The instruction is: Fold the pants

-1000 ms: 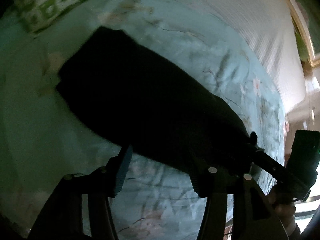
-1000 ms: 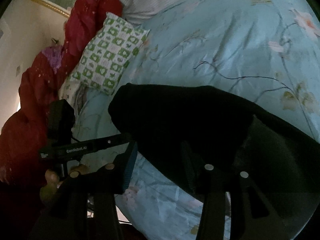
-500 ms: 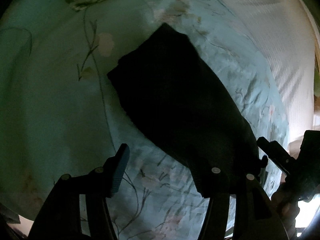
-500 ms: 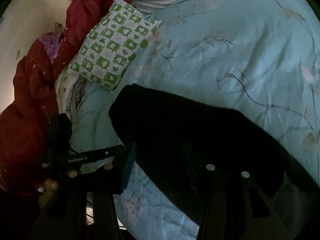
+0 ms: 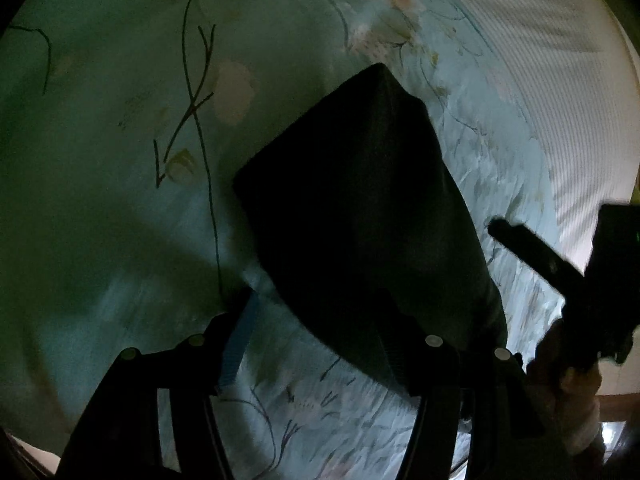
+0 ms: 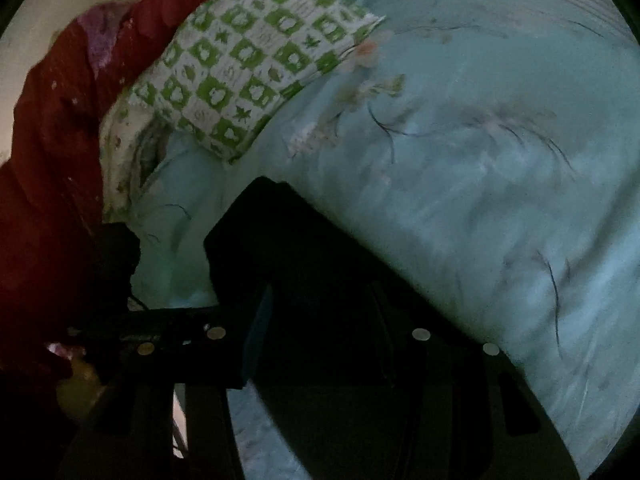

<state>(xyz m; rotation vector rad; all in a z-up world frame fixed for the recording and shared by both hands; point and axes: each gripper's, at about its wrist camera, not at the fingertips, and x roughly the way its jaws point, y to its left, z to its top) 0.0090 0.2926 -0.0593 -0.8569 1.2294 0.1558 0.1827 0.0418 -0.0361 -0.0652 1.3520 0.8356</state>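
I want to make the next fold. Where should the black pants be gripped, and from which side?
Probably the near end of the black pants, approached from above. They lie flat and already folded on the blue floral bedspread, narrowing toward the far corner, and the near edge sits right at the left gripper fingers.

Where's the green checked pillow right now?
In the right wrist view the green checked pillow lies at upper left on the light blue floral bedspread, beside the red bedding and beyond the black pants.
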